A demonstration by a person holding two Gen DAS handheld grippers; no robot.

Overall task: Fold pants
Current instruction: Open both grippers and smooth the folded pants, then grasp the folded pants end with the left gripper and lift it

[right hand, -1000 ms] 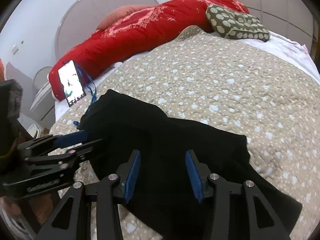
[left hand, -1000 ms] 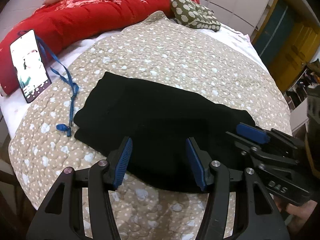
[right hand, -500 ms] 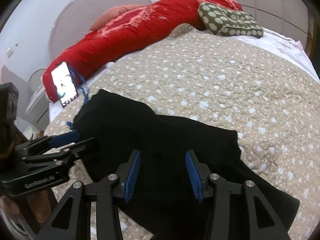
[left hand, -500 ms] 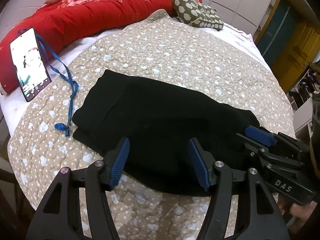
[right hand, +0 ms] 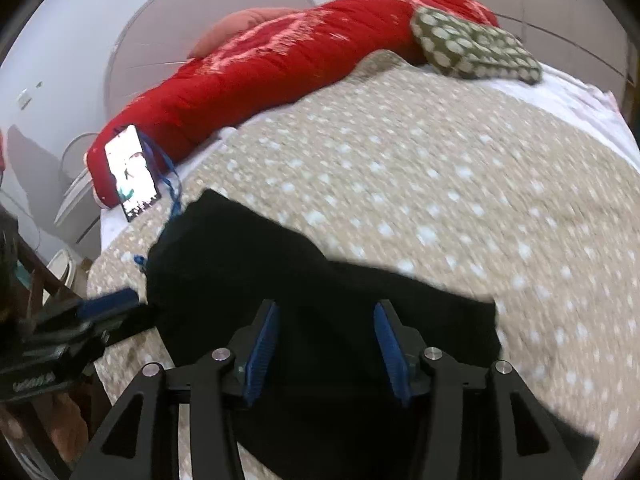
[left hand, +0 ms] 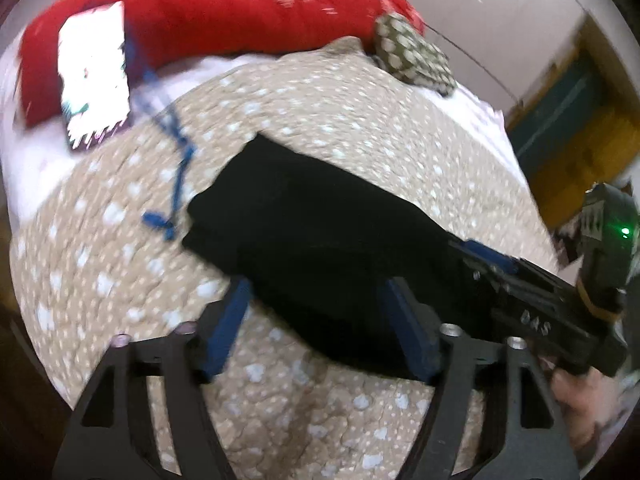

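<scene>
Right wrist view: a bed (right hand: 460,184) covered with a beige dotted quilt fills most of the frame, and a red duvet (right hand: 280,64) is bunched along its far side. The pants (right hand: 320,320), black and already folded into a thick oblong, are spread on the near part of the quilt, with a looser dark flap trailing toward the lower right edge. A green dotted cushion (right hand: 472,48) is seen at the head of the bed, and a lit phone (right hand: 134,172) on a blue lanyard (right hand: 172,188) is propped against the duvet, just beside the far corner of the pants. The right hand-held gripper (right hand: 326,350) is held over the middle of the pants with its jaws spread and nothing between them. In the left wrist view, which is smeared by motion, the left hand-held gripper (left hand: 316,324) is likewise parted and empty, poised at the near edge of the pants (left hand: 320,248); whether the pads touch the cloth cannot be told. The cloth is judged to be soft, limp and light, a knit that will sag and slide over itself rather than keep a crease, though it should not slip from ribbed pads. Hold is best taken at the two corners of one short end, through all layers at once, so that the stack is carried over together; a pinch on the top layer alone would probably peel the fold open.
</scene>
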